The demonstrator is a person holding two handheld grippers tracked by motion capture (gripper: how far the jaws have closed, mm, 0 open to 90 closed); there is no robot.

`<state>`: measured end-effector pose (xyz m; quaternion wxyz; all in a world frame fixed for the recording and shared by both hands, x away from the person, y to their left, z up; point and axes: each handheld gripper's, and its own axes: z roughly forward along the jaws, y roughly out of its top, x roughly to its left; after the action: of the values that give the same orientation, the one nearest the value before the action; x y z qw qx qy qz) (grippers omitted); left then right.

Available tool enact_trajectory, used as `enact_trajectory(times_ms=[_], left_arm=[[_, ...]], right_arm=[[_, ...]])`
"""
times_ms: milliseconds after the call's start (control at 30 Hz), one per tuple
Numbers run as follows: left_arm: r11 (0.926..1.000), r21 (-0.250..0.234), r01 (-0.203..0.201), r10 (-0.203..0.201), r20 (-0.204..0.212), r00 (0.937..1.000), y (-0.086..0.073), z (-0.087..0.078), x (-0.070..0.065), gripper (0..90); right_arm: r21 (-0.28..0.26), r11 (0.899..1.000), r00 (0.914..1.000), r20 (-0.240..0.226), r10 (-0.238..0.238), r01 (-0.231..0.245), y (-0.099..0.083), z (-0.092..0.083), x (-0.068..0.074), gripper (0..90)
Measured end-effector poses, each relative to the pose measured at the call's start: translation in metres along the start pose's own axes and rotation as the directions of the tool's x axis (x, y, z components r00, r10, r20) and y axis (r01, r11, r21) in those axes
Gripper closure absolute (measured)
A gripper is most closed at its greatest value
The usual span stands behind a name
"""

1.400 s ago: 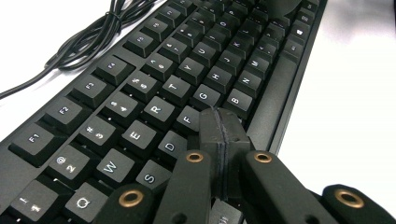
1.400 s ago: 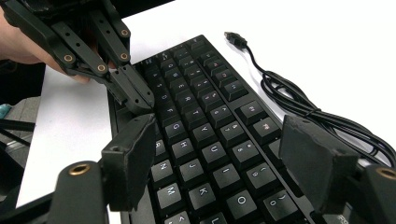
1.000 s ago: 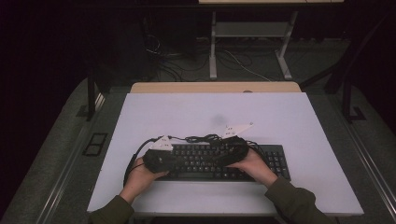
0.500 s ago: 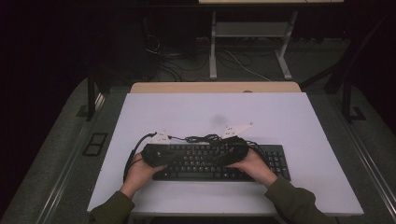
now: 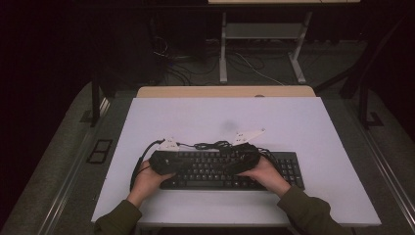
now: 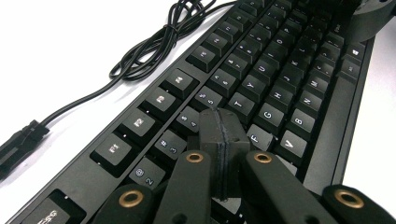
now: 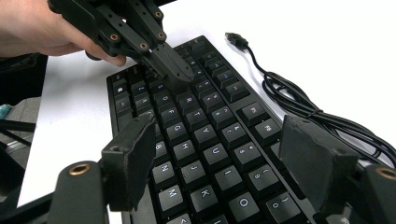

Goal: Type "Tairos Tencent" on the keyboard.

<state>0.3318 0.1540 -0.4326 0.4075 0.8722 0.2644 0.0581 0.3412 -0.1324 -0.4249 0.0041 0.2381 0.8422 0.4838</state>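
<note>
A flat black plastic keyboard (image 5: 230, 169) w/ matte square keycaps and white legends is laid on the smooth white counter (image 5: 303, 122), near its front edge. A thin black rubbery cable (image 6: 140, 56), bunched in loose loops, is seen just behind the keyboard, ending in a rectangular USB plug (image 7: 236, 40). The left gripper (image 6: 223, 140), black w/ brass-coloured pivot pins, is pressed together, its blunt tip set down on the keys approx. at the R/F row. The right gripper (image 7: 224, 158) is spread wide above the keys; nothing is held between its rough, slab-shaped pads.
</note>
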Motion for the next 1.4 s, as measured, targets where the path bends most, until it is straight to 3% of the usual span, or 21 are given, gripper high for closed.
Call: enact_trajectory(times_ms=[633, 1033, 1400], left_arm=[[1.0, 0.005, -0.001, 0.001, 0.0, 1.0, -0.001, 0.0, 0.0, 89.4], [0.9977, -0.06, 0.032, -0.032, 0.007, 0.9995, 0.001, -0.01, -0.002, 89.1], [0.9948, -0.092, 0.045, -0.047, -0.022, 0.9987, -0.001, -0.018, 0.0, 65.2]], right_arm=[[-0.004, 1.0, 1.0, -0.001, 0.002, -0.002, 0.0, 0.0, 0.0, 26.8], [-0.001, 1.0, 0.9999, -0.01, 0.005, -0.005, 0.0, 0.0, 0.001, 29.4], [0.015, 1.0, 0.9988, -0.049, 0.005, -0.005, 0.0, 0.001, 0.003, 44.8]])
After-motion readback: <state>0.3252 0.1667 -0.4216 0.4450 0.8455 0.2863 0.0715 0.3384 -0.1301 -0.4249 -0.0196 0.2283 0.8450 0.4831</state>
